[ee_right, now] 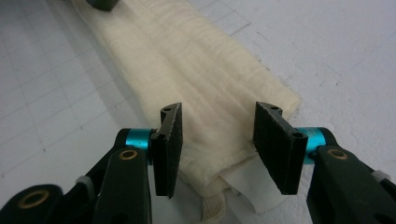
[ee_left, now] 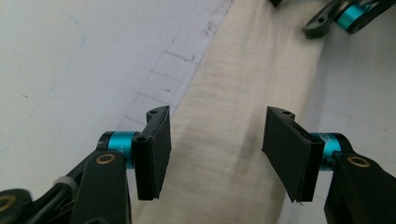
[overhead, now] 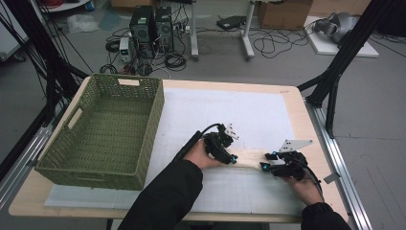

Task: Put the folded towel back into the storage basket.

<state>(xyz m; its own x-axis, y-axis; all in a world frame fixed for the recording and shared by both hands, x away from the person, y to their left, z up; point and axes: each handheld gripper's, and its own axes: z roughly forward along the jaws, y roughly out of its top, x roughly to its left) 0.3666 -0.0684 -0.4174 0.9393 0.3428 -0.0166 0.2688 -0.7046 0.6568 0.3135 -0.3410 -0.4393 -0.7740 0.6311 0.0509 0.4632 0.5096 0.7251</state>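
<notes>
1. At the left of the high view, a green woven plastic basket [overhead: 103,129] stands empty on the pale wooden table [overhead: 306,120], well apart from the work.
2. At the lower centre of that view, a cream-coloured folded cloth strip [overhead: 249,159] lies flat on the white gridded paper mat [overhead: 230,115], between the two hands.
3. The left gripper [overhead: 233,159] is at the left end of the strip. In the left gripper view its jaws stand released, one at each side of the cloth [ee_left: 224,140], and the pads do not press on it.
4. The right gripper [overhead: 263,166] is at the right end. In the right gripper view its jaws are also released, astride the folded end [ee_right: 215,140], where a white label [ee_right: 252,186] sticks out.
5. I judge the cloth light, soft and limp, not fragile and not slippery; it will sag and may unfold when lifted.
6. The best hold seems to be at each end, pinching all layers together.
</notes>
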